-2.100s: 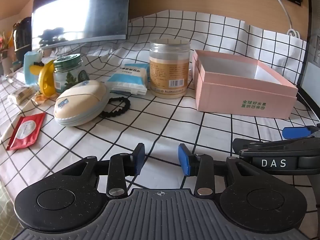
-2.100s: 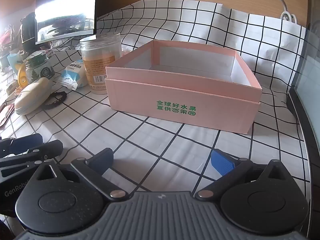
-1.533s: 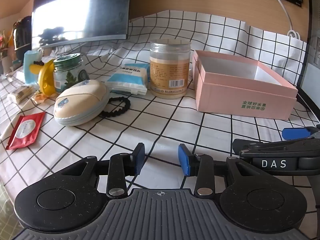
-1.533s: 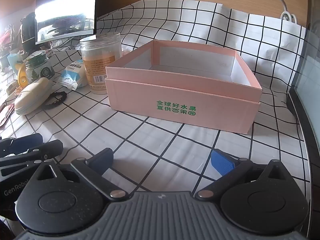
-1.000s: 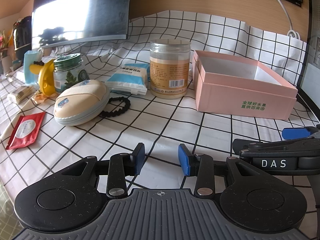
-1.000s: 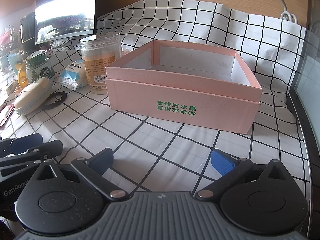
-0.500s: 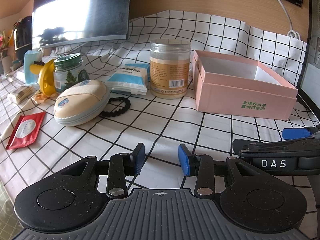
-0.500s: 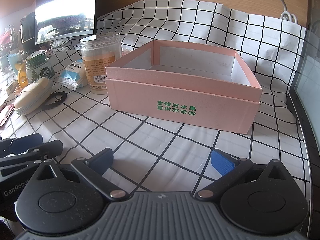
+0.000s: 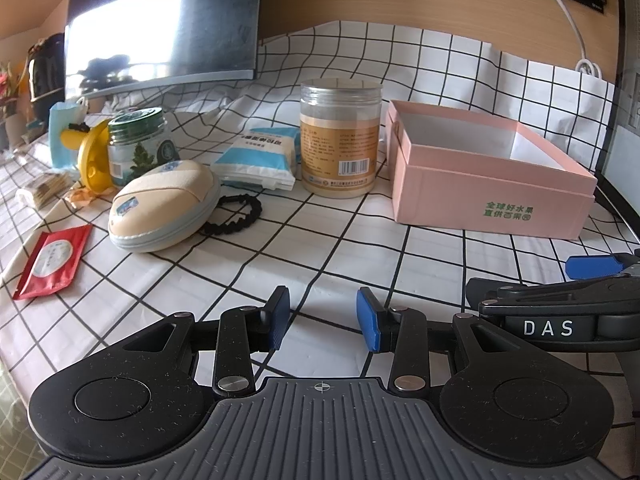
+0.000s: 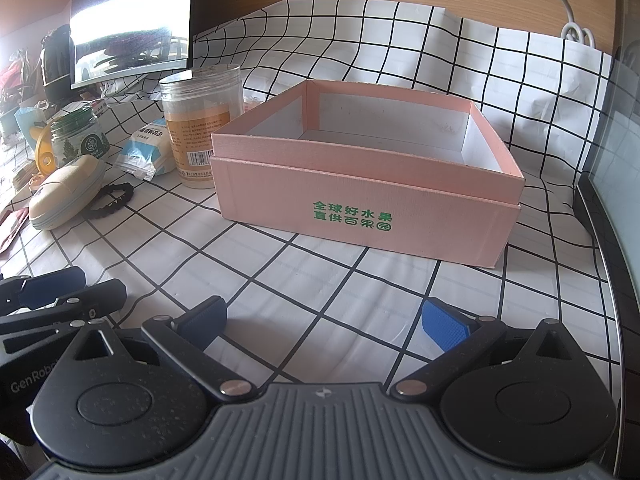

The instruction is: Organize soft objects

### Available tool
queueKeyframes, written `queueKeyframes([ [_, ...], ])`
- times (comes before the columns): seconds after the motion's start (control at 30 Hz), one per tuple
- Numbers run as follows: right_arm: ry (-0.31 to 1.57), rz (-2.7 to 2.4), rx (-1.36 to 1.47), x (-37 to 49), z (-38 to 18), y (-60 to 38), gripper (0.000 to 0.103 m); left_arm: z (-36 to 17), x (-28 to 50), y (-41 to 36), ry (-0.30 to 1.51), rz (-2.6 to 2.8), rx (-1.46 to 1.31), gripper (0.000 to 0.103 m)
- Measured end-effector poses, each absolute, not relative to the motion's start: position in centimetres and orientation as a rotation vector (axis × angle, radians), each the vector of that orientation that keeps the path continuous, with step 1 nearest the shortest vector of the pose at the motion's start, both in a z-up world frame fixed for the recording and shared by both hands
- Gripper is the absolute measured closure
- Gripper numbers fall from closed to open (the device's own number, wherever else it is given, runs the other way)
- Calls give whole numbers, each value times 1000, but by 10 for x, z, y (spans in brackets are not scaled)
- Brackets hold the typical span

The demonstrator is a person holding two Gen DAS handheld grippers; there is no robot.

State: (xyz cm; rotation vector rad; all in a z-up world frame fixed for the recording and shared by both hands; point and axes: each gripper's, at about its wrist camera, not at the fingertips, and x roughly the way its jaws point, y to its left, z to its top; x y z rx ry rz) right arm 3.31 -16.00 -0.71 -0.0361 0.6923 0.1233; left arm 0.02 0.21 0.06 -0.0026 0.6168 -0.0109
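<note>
Your left gripper (image 9: 323,318) stands partly open and grips nothing; your right gripper (image 10: 323,319) is spread wide, also unladen. Both hover over the checked cloth (image 9: 360,248). Ahead, the pink box (image 10: 360,184) sits open; cream pouch (image 9: 164,204), black hair tie (image 9: 234,216) and tissue pack (image 9: 260,158) lie left of it.

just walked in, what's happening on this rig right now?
Nothing is being handled yet. A person holds two grippers low over the checked tablecloth. The left gripper and the right gripper are both open and empty. The pink box in front of the right gripper is empty. The soft items, a cream pouch, a black hair tie and a blue-and-white packet, lie untouched to its left by the jar.
</note>
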Motion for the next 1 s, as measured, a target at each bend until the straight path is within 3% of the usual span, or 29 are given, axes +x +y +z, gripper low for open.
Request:
queueKeyframes([
  [1.0,692,123,-36,32,-8,-161,0,2,5,0,647,-7,8,61],
])
